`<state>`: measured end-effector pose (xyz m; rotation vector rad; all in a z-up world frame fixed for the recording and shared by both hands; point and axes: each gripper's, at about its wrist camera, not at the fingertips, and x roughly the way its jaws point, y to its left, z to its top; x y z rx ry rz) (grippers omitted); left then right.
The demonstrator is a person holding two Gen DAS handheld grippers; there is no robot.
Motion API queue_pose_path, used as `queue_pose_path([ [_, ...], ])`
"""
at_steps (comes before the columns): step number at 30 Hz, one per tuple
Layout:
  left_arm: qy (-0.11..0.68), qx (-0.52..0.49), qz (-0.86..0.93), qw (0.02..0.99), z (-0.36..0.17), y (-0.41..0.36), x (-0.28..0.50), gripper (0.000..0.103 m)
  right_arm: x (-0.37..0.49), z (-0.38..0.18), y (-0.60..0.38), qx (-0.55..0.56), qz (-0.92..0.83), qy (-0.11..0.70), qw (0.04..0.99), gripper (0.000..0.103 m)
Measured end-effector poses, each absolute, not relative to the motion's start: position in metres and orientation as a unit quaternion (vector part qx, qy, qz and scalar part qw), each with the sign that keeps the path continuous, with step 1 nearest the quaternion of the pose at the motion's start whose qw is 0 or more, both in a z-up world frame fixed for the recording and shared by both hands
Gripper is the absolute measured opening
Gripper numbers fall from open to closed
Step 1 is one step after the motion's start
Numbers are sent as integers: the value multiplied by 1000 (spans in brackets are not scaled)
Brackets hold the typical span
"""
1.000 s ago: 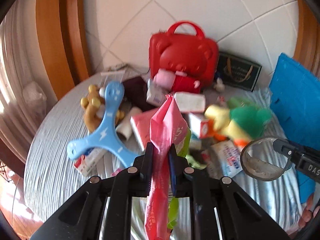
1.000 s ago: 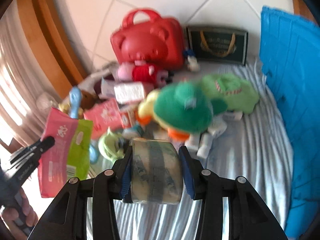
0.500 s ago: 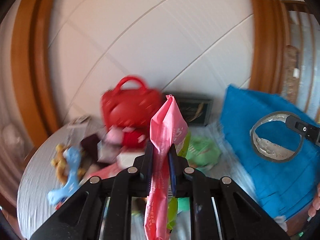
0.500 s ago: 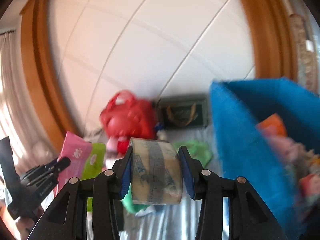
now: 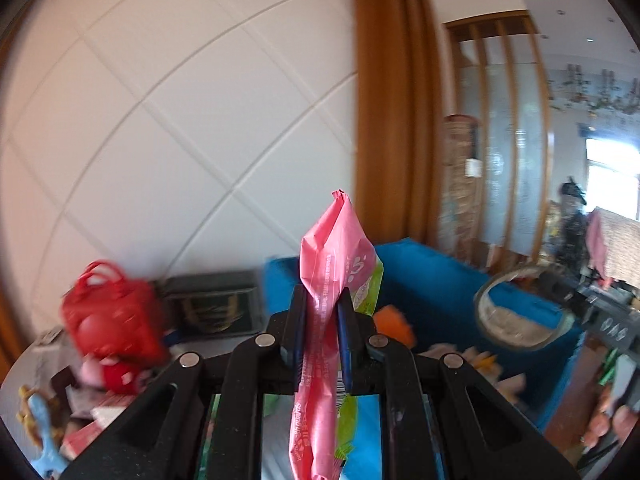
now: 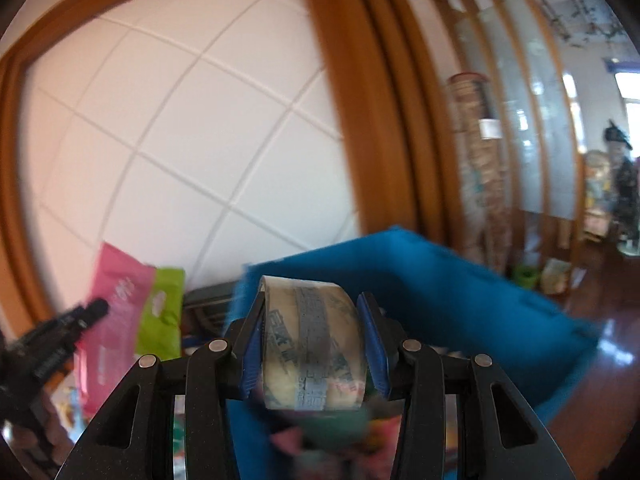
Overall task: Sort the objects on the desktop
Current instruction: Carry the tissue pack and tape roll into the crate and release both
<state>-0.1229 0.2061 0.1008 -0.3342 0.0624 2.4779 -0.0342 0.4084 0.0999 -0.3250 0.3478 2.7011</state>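
My left gripper (image 5: 322,308) is shut on a pink and green snack packet (image 5: 329,276), which stands up between the pads and hangs below them. My right gripper (image 6: 313,320) is shut on a roll of clear printed tape (image 6: 312,340). Both are lifted above the blue fabric bin (image 5: 436,292), whose open top (image 6: 440,280) lies just ahead of the tape. From the left wrist view the tape roll (image 5: 520,312) floats over the bin at the right. In the right wrist view the packet (image 6: 120,320) shows at the left.
A red bear-shaped case (image 5: 108,316), a dark green gift bag (image 5: 216,304), a blue toy (image 5: 44,440) and several small items lie on the round table at the left. The bin holds toys, one orange (image 5: 394,324). A tiled wall and wooden frame (image 5: 392,120) stand behind.
Both grippers rose and swung right, away from the cluttered table toward the blue bin, each keeping its object. The bin's open top has come into view.
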Motion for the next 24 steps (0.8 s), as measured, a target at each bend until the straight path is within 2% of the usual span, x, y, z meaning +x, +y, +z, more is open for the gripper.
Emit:
queue_pose_path([
  [6, 35, -147, 920, 361, 109, 288, -110, 14, -16, 91, 474, -133, 954, 128, 238, 43],
  [13, 94, -228, 895, 372, 78, 372, -112, 14, -8, 62, 530, -185, 939, 134, 258, 43],
  [24, 135, -272, 878, 369, 49, 413, -109, 14, -35, 26, 567, -271, 919, 99, 271, 43],
])
